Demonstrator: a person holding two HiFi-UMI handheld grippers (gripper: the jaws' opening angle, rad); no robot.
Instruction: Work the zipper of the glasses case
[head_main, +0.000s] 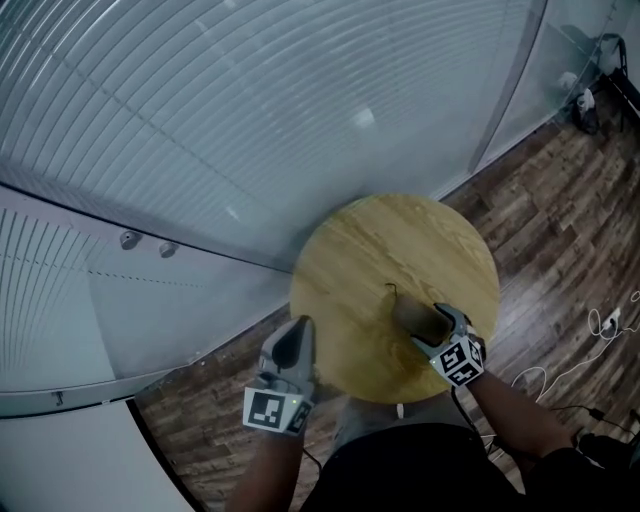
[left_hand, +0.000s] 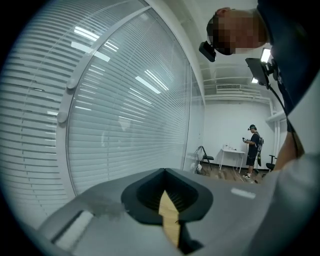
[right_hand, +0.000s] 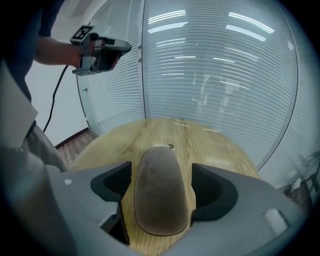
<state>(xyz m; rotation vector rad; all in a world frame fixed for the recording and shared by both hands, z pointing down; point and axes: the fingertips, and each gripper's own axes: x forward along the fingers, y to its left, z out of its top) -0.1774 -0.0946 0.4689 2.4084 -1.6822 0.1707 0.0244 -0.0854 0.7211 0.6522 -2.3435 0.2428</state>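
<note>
The case (right_hand: 159, 200) is lying near the counter (head_main: 380, 250) edge; we are bracketing it with the right gripper (head_main: 441, 322), jaws wide apart, not pressing. The left gripper (head_main: 292, 342) is hanging alongside, jaws closed on nothing. The case is looking light and stiff-shelled, so we are favouring its long flanks.

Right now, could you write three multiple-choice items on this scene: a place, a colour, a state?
1. Where is the glasses case? A. on the floor B. on the round table C. on a chair
2. What colour is it? A. white B. blue C. brown
3. How is the left gripper? A. shut, empty B. wide open C. shut on the case
Answers: B, it lies on the tabletop; C, its shell is brown; A, the jaws meet on nothing.
</note>
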